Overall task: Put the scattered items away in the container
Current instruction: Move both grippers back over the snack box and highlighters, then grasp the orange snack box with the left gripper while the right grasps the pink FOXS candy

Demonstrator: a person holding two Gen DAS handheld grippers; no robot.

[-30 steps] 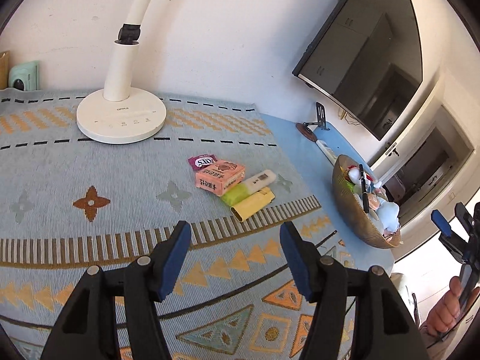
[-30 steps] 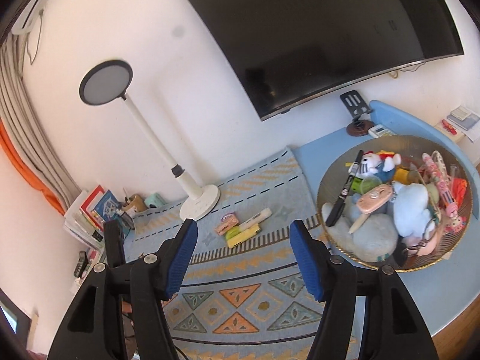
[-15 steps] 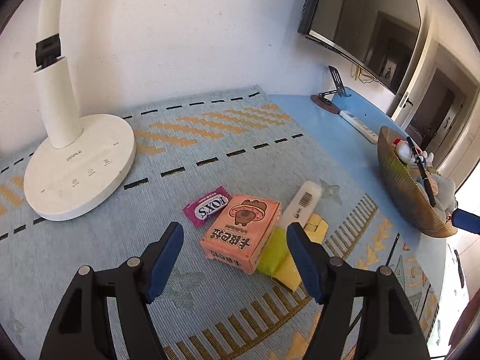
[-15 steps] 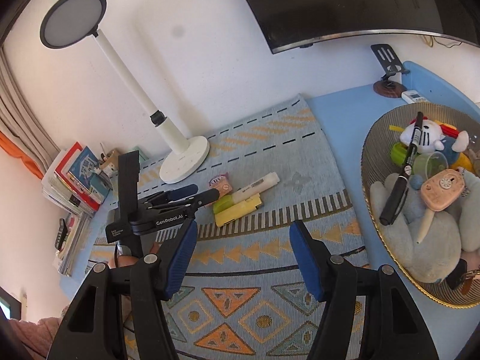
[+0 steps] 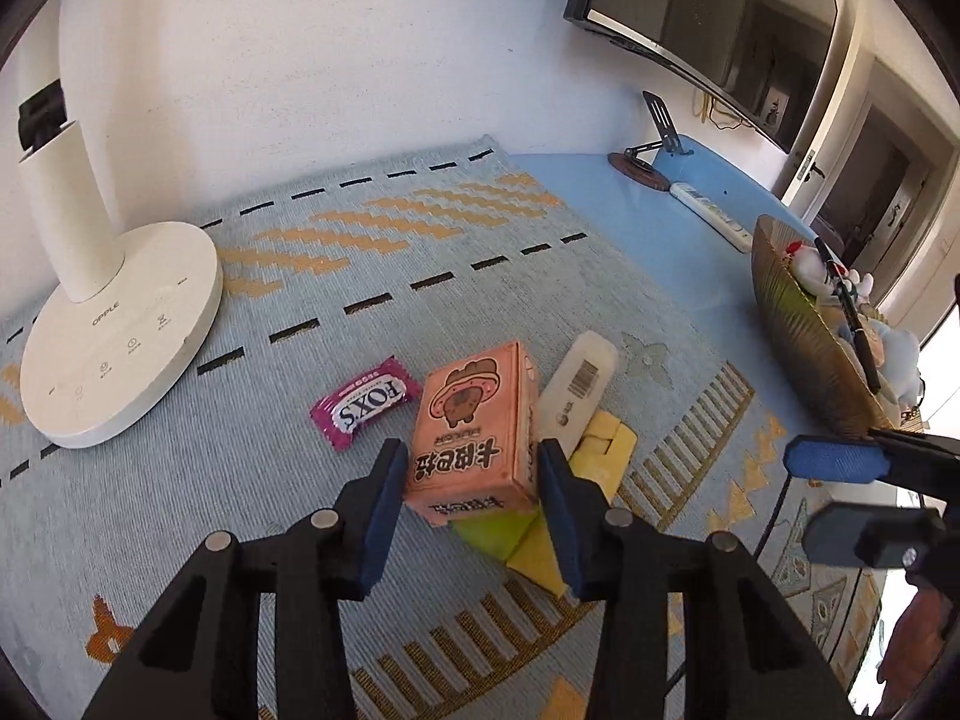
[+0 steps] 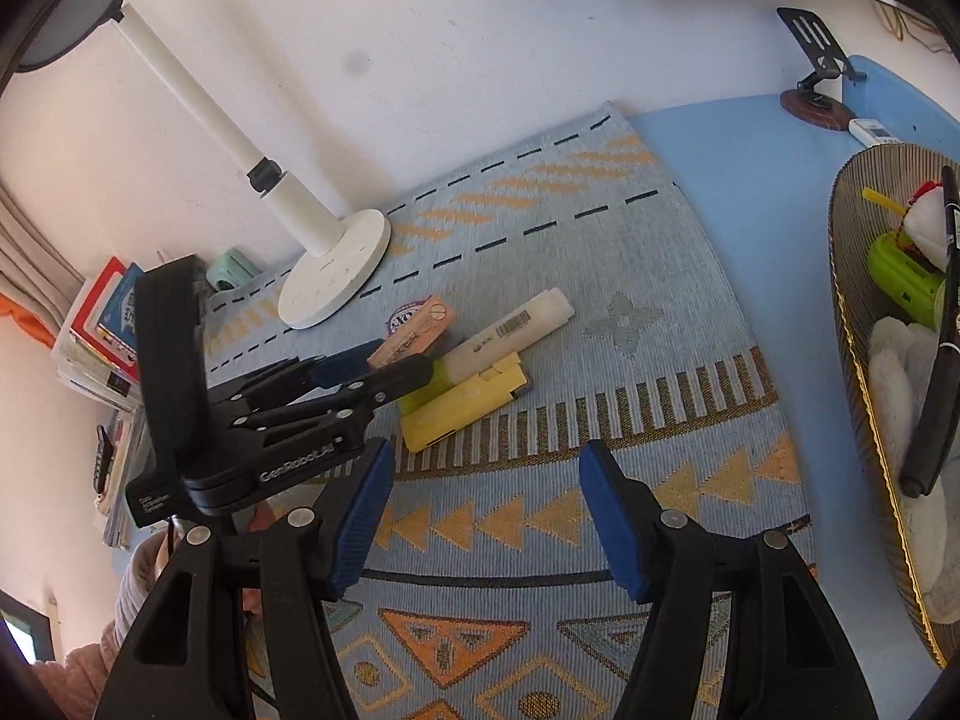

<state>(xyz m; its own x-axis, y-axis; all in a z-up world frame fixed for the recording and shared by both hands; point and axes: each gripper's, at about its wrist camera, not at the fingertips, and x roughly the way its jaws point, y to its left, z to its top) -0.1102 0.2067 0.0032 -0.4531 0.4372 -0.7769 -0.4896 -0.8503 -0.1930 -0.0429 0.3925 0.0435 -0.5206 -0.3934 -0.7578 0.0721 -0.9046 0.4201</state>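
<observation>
Left wrist view, largest to smallest: a patterned woven mat (image 5: 360,276) covers most of the blue tabletop (image 5: 648,240). At 9 o'clock on the mat stands a white lamp base (image 5: 120,330), its column rising out of frame. At 3 o'clock, on bare tabletop past the mat's edge, sits the ribbed brown bowl (image 5: 798,324), already holding soft toys and a black pen (contents only partly visible from this side). At centre lies the orange carton (image 5: 474,426), resting partly on top of a yellow-green block (image 5: 498,534) and touching a white marker (image 5: 579,384) at its 3 o'clock side; a yellow case (image 5: 606,444) lies beneath the marker. A purple candy wrapper (image 5: 366,402) lies just beside the carton at 10 o'clock.

The left gripper (image 5: 471,516) is spread wide, one blue pad on either side of the carton's near end; whether the pads touch the carton cannot be told, and it is not gripped. The right gripper's blue fingers enter this view at 4 o'clock.

Right wrist view: the right gripper (image 6: 486,516) is likewise wide open and holds nothing, hovering above the mat, with the cluster of items at 11 o'clock and the bowl at 3 o'clock.
</observation>
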